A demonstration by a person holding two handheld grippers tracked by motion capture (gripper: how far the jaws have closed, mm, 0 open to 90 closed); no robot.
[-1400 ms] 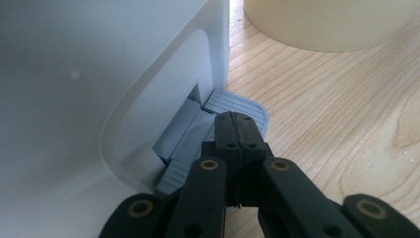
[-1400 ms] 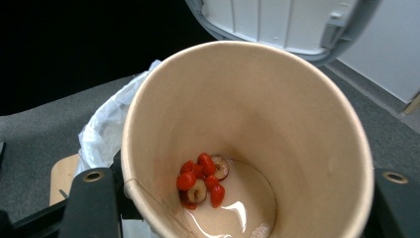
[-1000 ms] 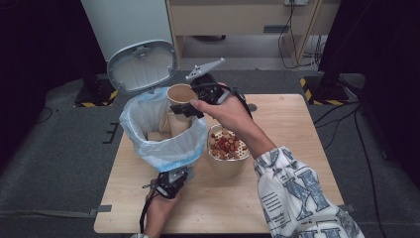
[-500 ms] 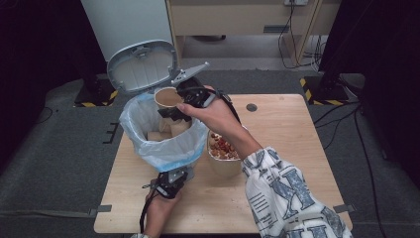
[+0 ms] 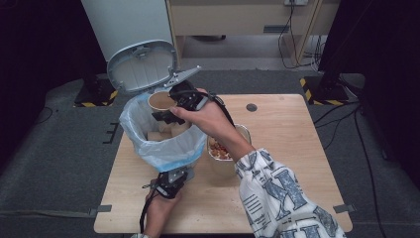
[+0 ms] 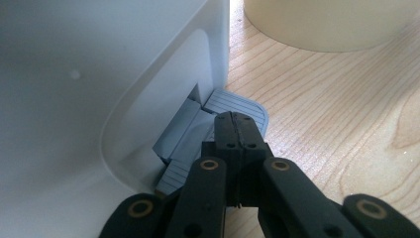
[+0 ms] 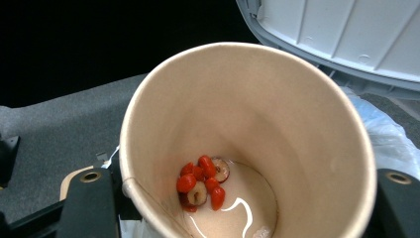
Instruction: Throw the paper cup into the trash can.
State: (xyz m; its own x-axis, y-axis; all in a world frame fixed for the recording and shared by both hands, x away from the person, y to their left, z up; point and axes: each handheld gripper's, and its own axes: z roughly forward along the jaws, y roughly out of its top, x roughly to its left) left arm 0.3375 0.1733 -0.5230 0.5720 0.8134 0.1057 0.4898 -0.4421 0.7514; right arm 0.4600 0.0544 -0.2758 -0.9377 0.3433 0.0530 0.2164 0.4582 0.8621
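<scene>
A white pedal bin (image 5: 148, 126) lined with a pale blue bag (image 5: 166, 151) stands at the table's left, its lid (image 5: 141, 67) up. My right gripper (image 5: 171, 111) is shut on a beige paper cup (image 5: 160, 101), held tilted over the bin's mouth. In the right gripper view the cup (image 7: 277, 114) sits between the jaws of the right gripper (image 7: 242, 203), with red fruit pieces (image 7: 203, 181) and a little liquid at its bottom. My left gripper (image 5: 174, 179) is shut, and the left gripper (image 6: 236, 119) rests its tips on the bin's grey pedal (image 6: 242, 101).
A paper bowl of food (image 5: 223, 148) stands just right of the bin, partly under the right forearm. Its beige wall (image 6: 327, 25) shows close beyond the pedal. The wooden table (image 5: 292, 144) lies bare to the right, with a small dark hole (image 5: 251, 107) near its far edge.
The right gripper has carried the cup leftward and slightly down, from beside the bin's far right rim to over its opening. The left gripper has stayed on the pedal.
</scene>
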